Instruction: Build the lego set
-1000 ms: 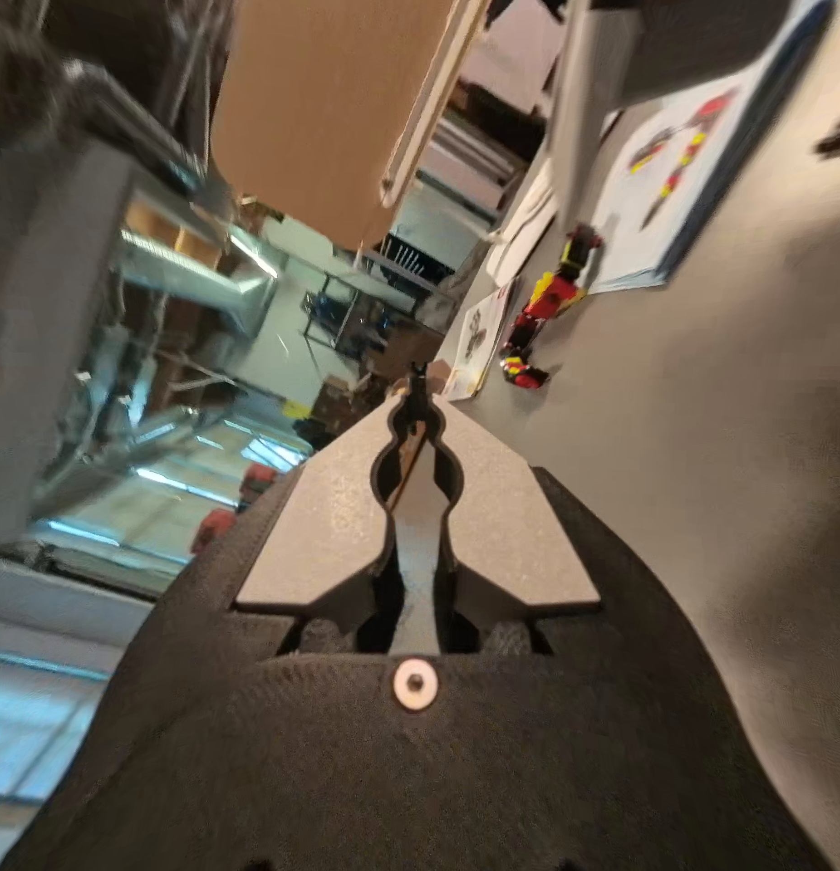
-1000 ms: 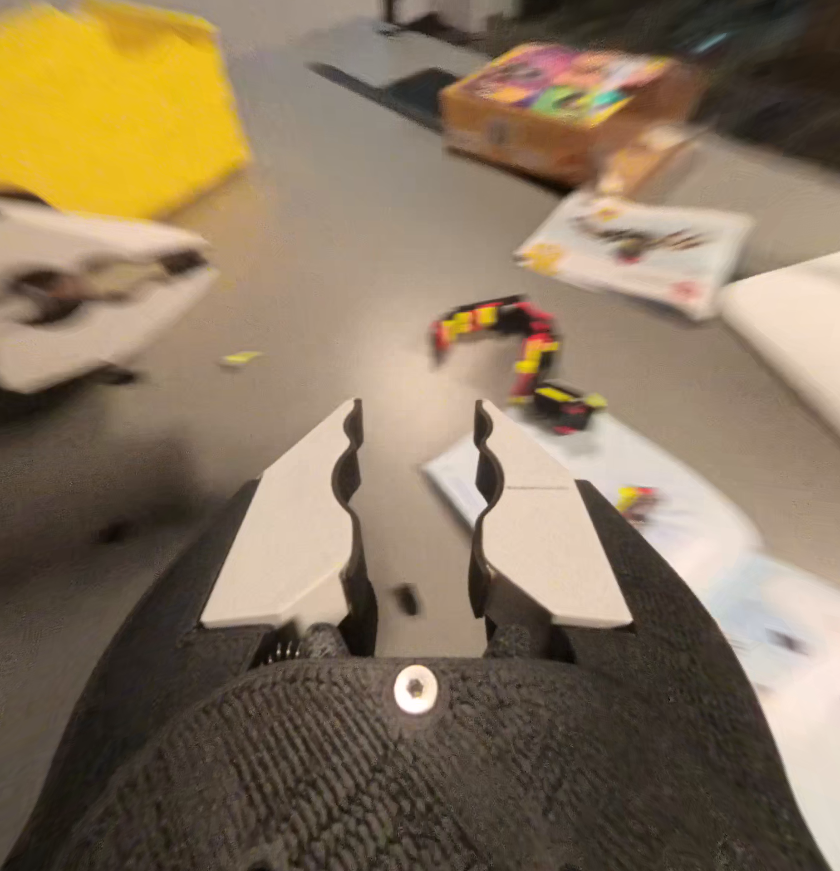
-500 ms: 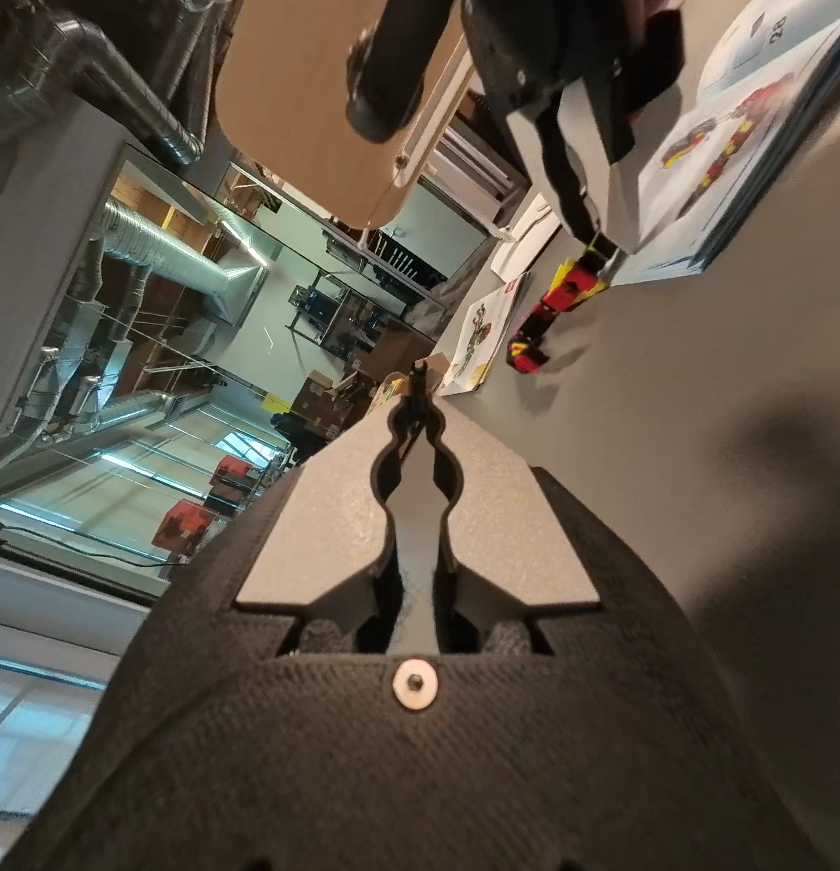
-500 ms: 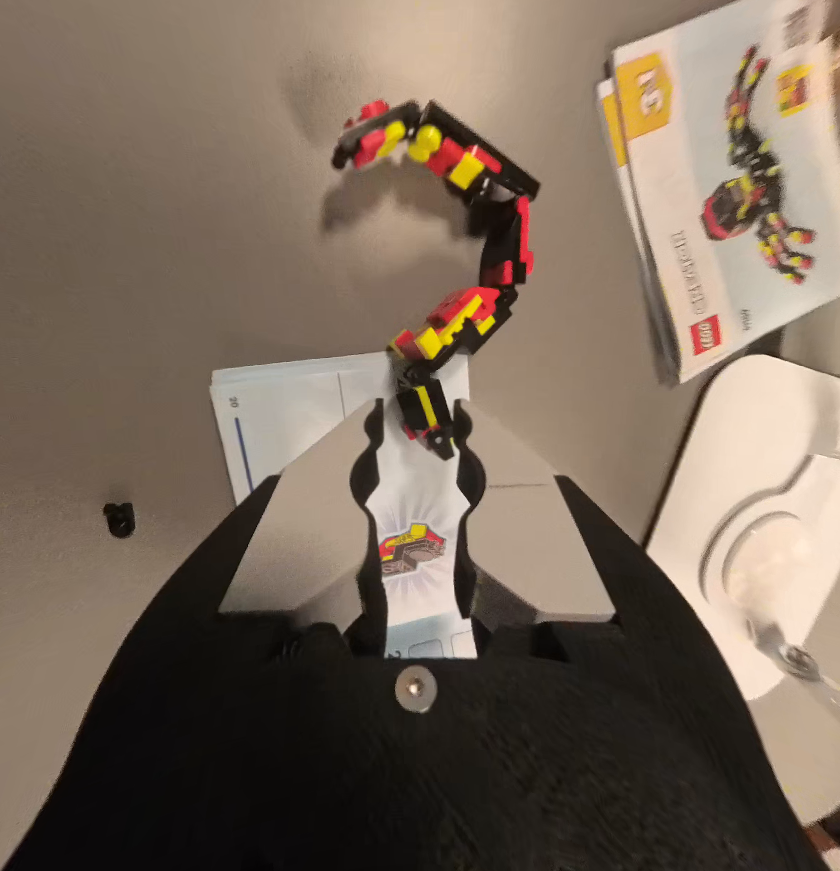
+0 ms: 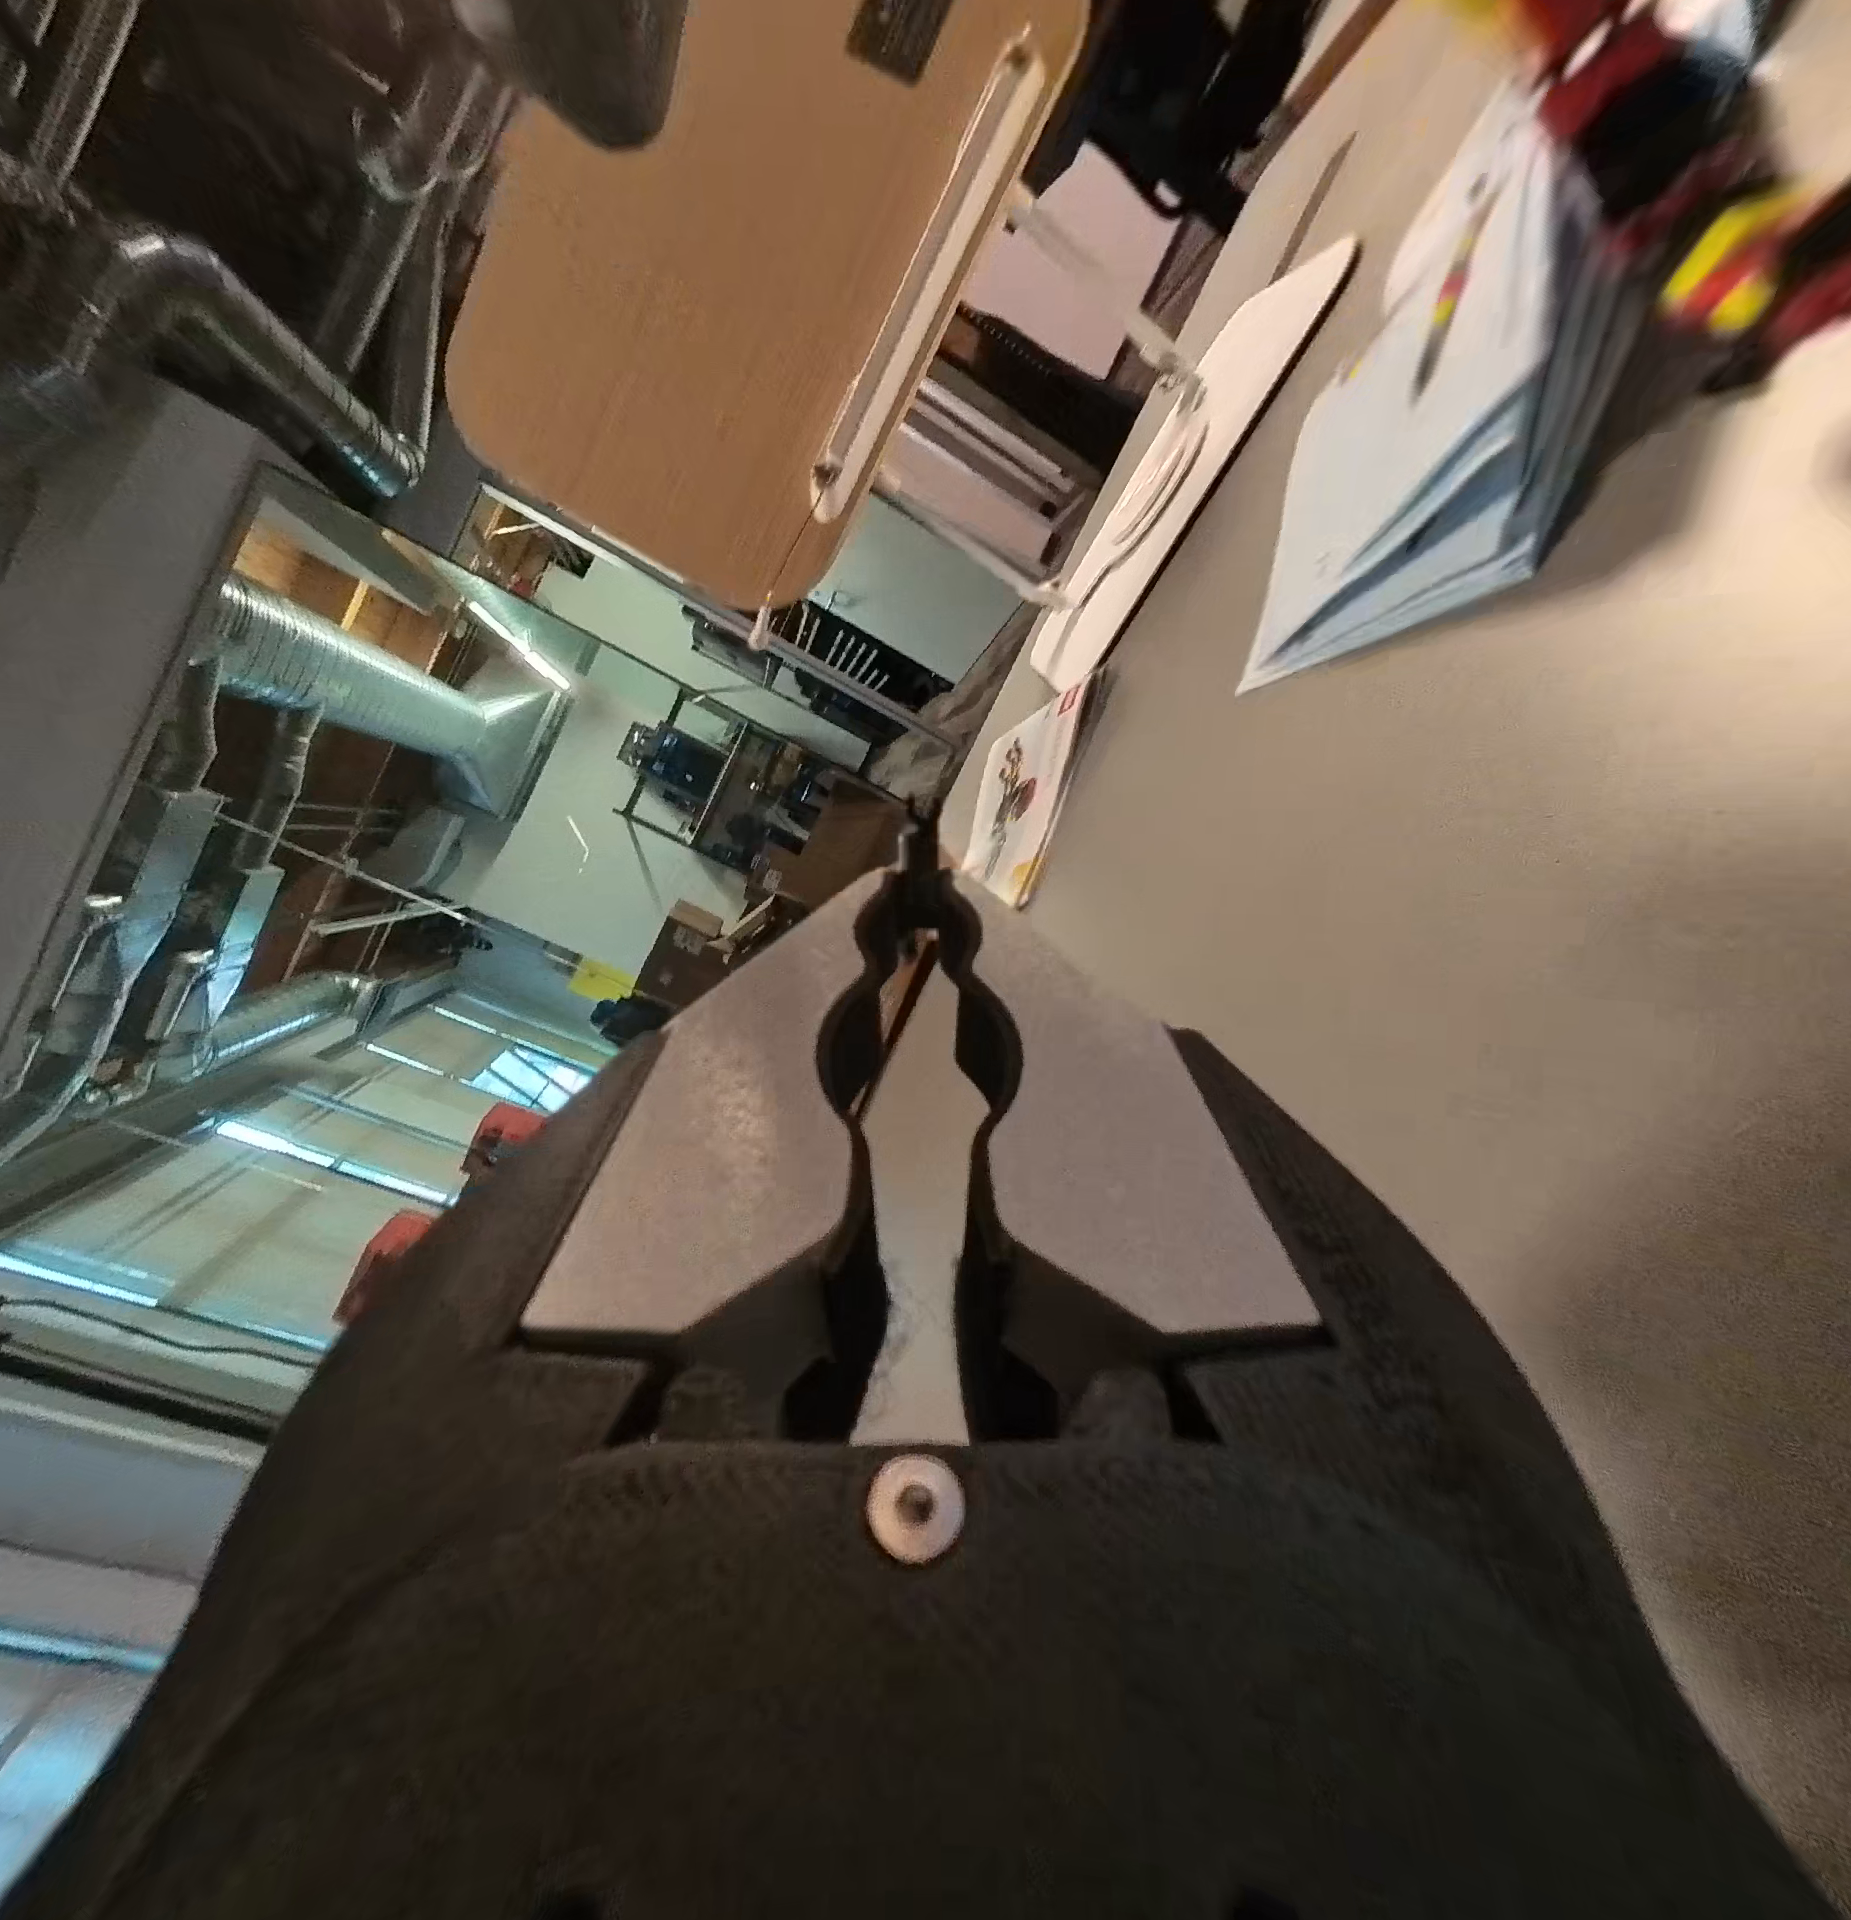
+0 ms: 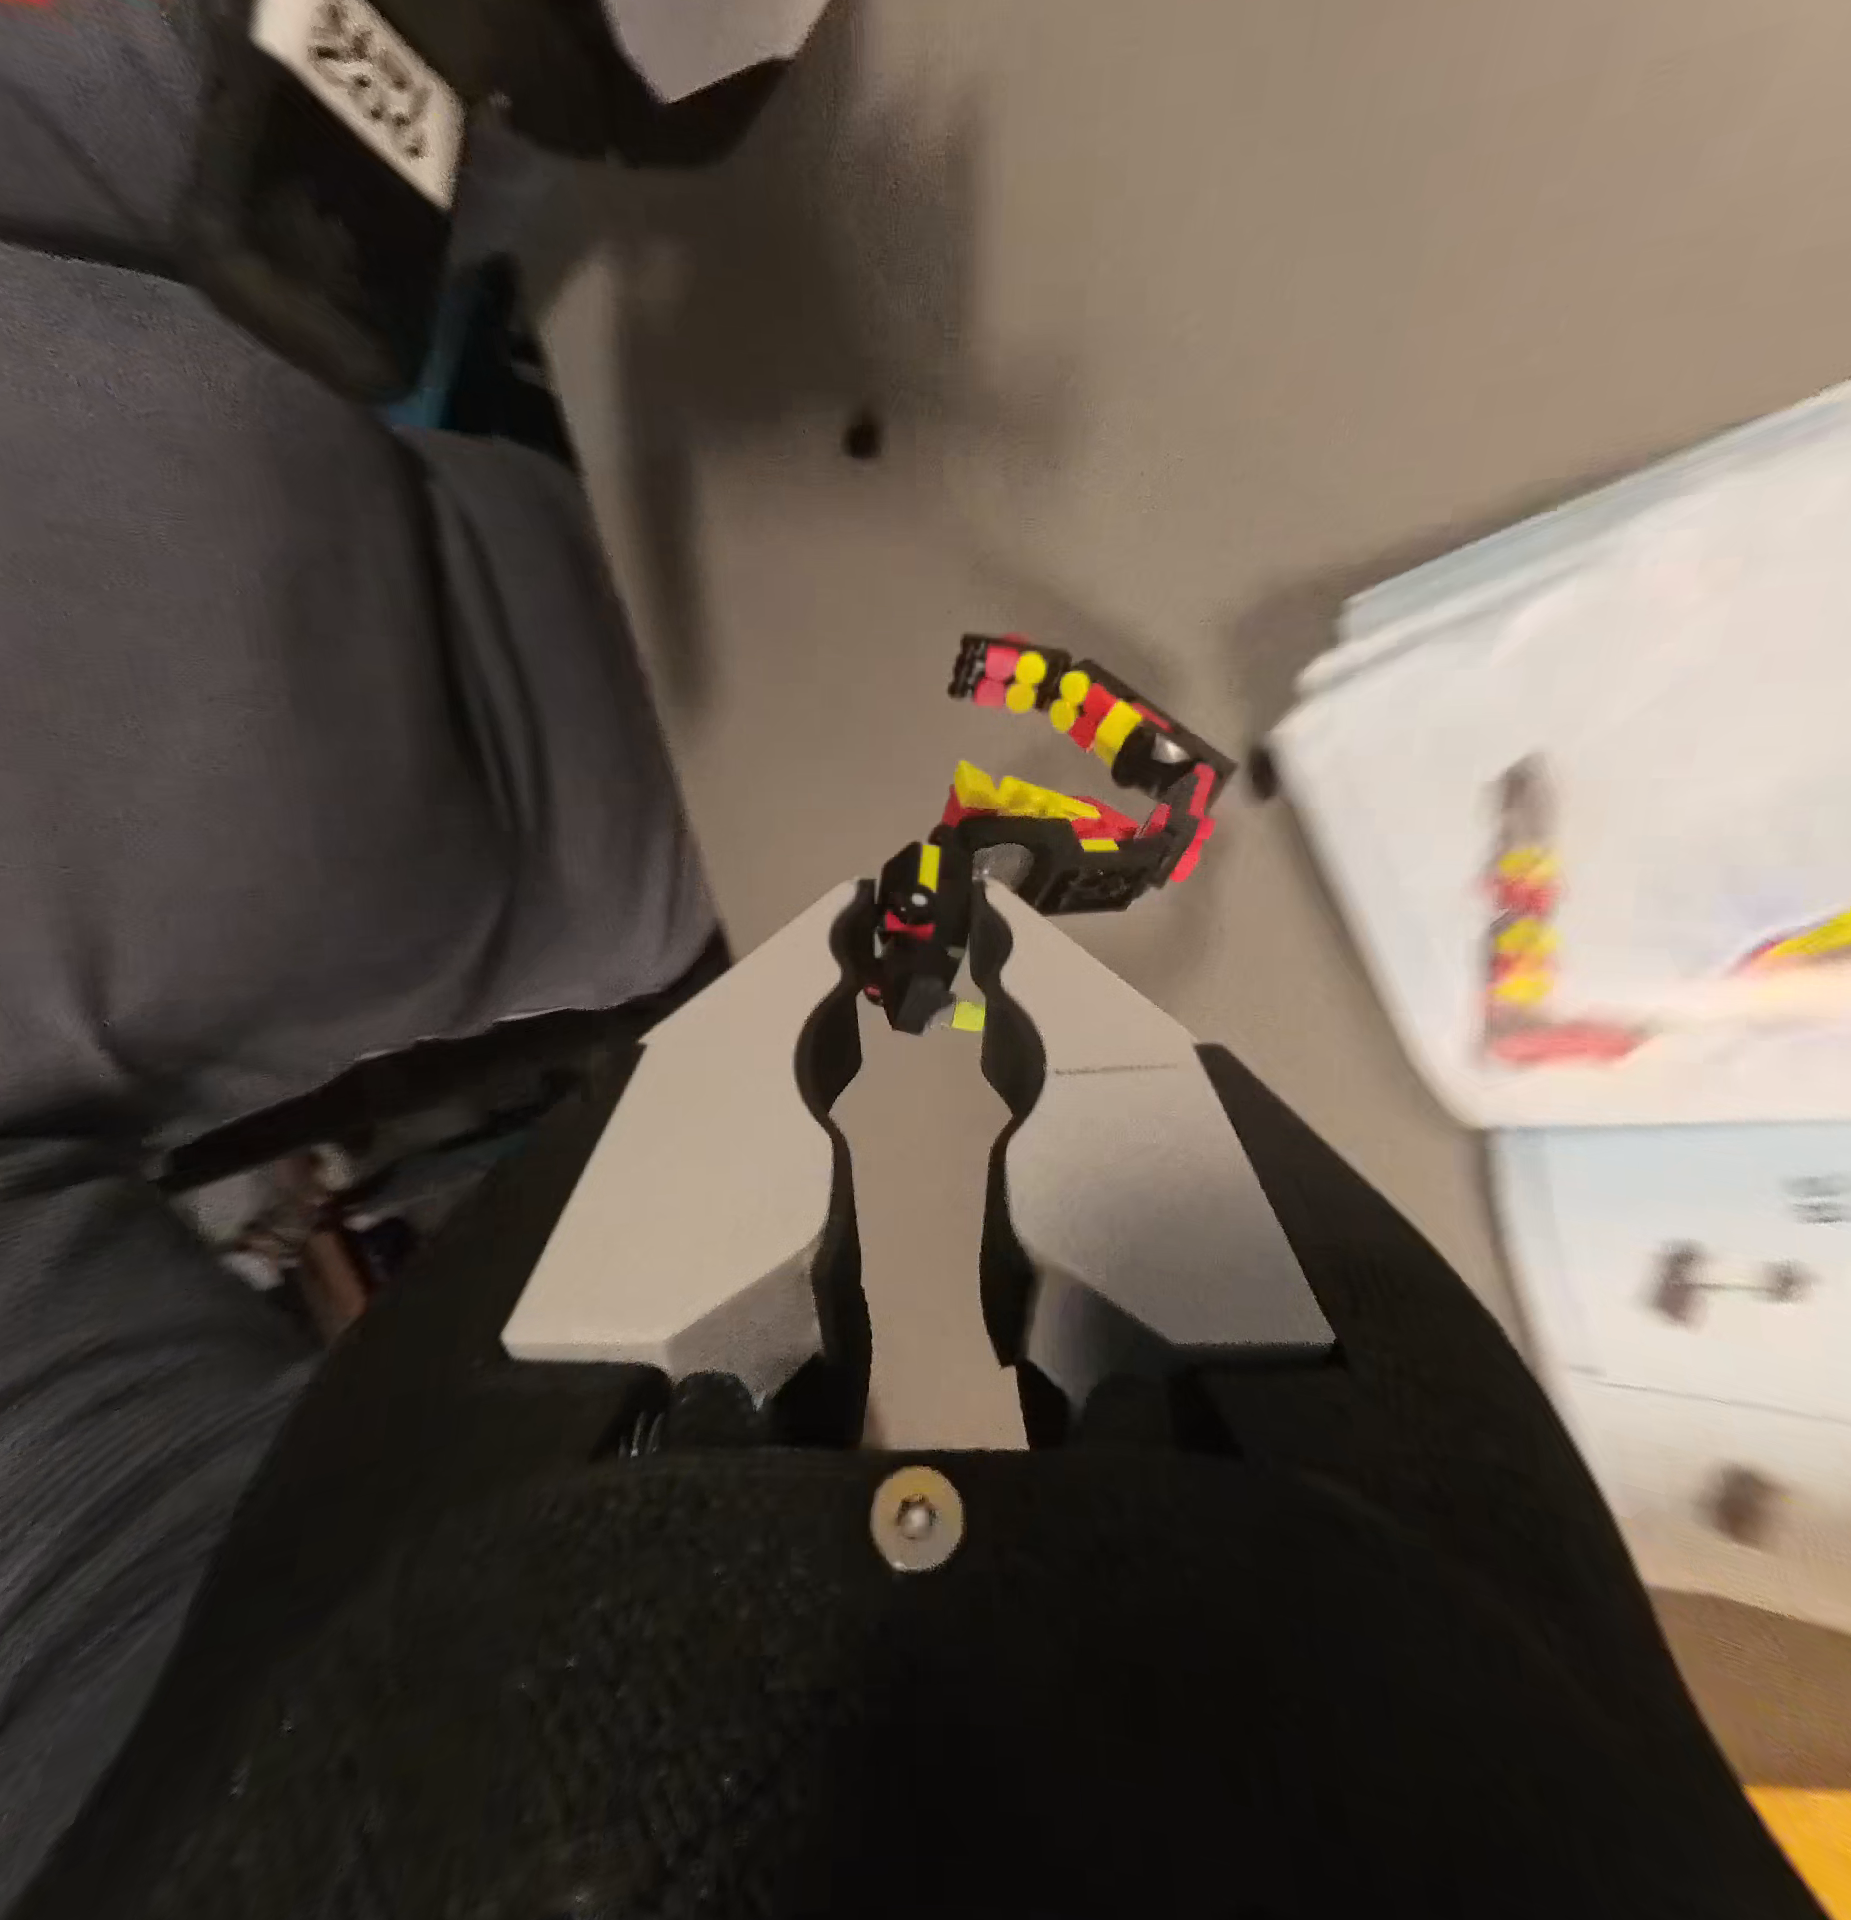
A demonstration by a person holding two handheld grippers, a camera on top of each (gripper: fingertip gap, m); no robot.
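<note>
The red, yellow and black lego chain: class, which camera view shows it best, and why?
The right wrist view. There the lego chain sits mid-frame, its curved segments distinct, one end clamped in the right gripper. The left wrist view catches only a blurred piece at its top right corner.

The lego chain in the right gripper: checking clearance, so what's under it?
Under the lego chain lies bare grey table; the right gripper covers the spot below its gripped end.

right claw (image 6: 919, 920) has lifted the lego snake (image 6: 1082, 790) off the table.
</note>
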